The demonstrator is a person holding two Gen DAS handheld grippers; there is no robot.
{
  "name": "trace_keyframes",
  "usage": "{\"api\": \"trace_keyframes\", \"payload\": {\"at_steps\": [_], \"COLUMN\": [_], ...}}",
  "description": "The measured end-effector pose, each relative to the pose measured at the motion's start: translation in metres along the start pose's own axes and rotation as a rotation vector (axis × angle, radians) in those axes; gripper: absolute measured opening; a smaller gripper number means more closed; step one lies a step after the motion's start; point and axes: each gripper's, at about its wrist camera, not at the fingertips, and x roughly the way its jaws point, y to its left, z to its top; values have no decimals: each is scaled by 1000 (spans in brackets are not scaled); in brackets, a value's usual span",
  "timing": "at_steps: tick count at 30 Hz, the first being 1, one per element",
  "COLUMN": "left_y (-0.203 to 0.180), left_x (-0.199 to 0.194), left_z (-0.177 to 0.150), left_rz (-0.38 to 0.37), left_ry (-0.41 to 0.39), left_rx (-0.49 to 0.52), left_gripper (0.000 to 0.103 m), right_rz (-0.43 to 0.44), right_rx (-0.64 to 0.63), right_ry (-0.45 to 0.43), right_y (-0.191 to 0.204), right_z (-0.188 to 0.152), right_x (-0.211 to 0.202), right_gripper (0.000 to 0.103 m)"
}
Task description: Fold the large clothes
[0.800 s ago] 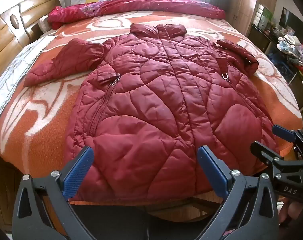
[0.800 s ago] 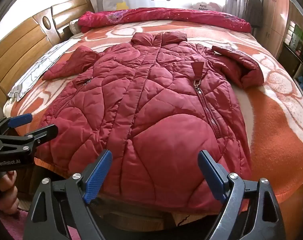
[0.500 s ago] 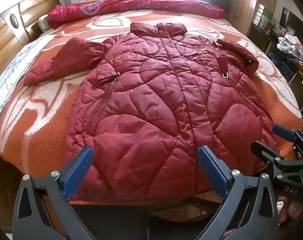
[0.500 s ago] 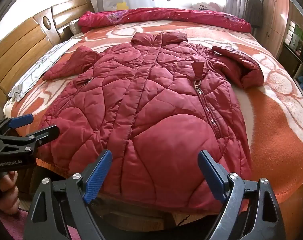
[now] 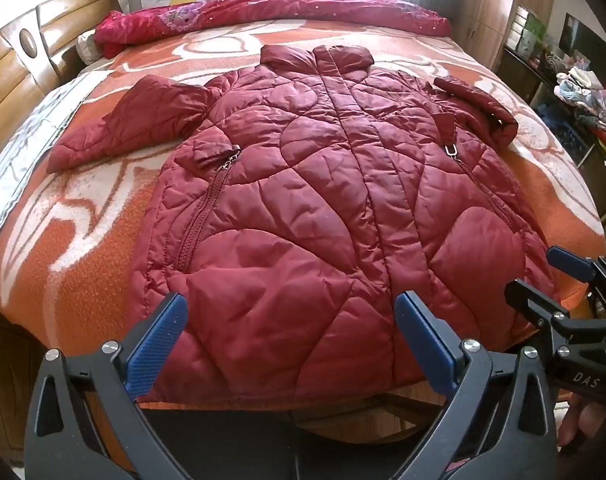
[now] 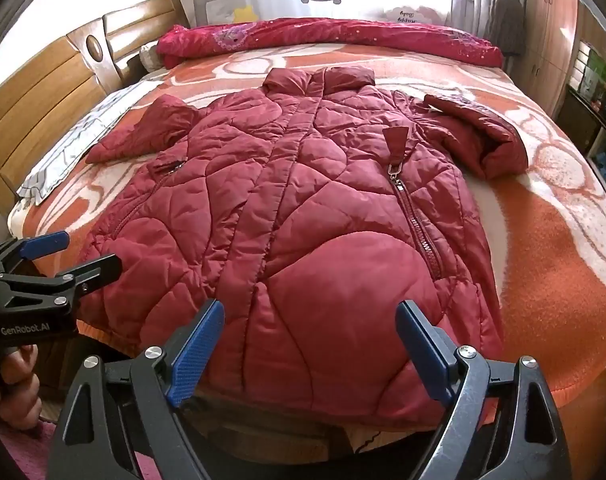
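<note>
Slippery quilted coat (image 5: 327, 200) lies flat at twelve o'clock; left gripper (image 5: 291, 344) and right gripper (image 6: 309, 346), both wide and empty, could pinch one layer and lose it.

One quilted coat (image 5: 323, 208), one bed (image 5: 83, 272), one rolled quilt (image 5: 263, 12), two grippers: left gripper (image 5: 291, 344), right gripper (image 6: 311, 348).

Readable markings:
- "GenRobot.AI", white print on the black body of the left gripper (image 6: 59, 254), right wrist view.
- "DAS", white print on the right gripper (image 5: 543, 276), left wrist view.
- Script on the bed rail (image 6: 407, 14): mirrored, unclear.
</note>
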Motion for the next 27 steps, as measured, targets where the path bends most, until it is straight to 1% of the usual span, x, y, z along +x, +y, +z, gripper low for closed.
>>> {"api": "trace_keyframes", "payload": {"at_steps": [10, 15, 16, 17, 18, 19, 20, 22, 23, 24, 27], "left_y": [0, 1, 1, 2, 2, 2, 1, 3, 4, 5, 10], "left_x": [0, 5, 6, 8, 9, 9, 9, 10, 14, 14, 19], "left_z": [0, -4, -5, -4, -4, -1, 1, 2, 2, 3, 7], "left_rz": [-15, -34, -50, -94, -109, -192, -207, -182, -147, -150, -118], "left_ry": [-5, -9, -13, -45, -53, -121, -132, -100, -70, -67, -62], "left_rx": [-9, -5, -12, -37, -46, -93, -101, -90, -70, -74, -67], "left_gripper": [103, 103, 103, 103, 103, 103, 103, 103, 103, 103, 103], "right_rz": [7, 9, 9, 9, 8, 8, 5, 0, -4, -7, -20], "right_rx": [16, 25, 28, 33, 36, 39, 43, 50, 56, 63, 80], "right_ry": [2, -4, -5, -8, -9, -10, -12, -18, -23, -28, -37], "right_y": [-4, -7, -8, -10, -11, -13, -16, -21, -24, -28, -39], "right_z": [1, 3, 3, 5, 6, 8, 10, 13, 16, 18, 26], "right_x": [1, 2, 2, 2, 3, 3, 3, 4, 4, 4, 7], "right_gripper": [89, 89, 89, 89, 89, 89, 89, 89, 89, 89, 89]}}
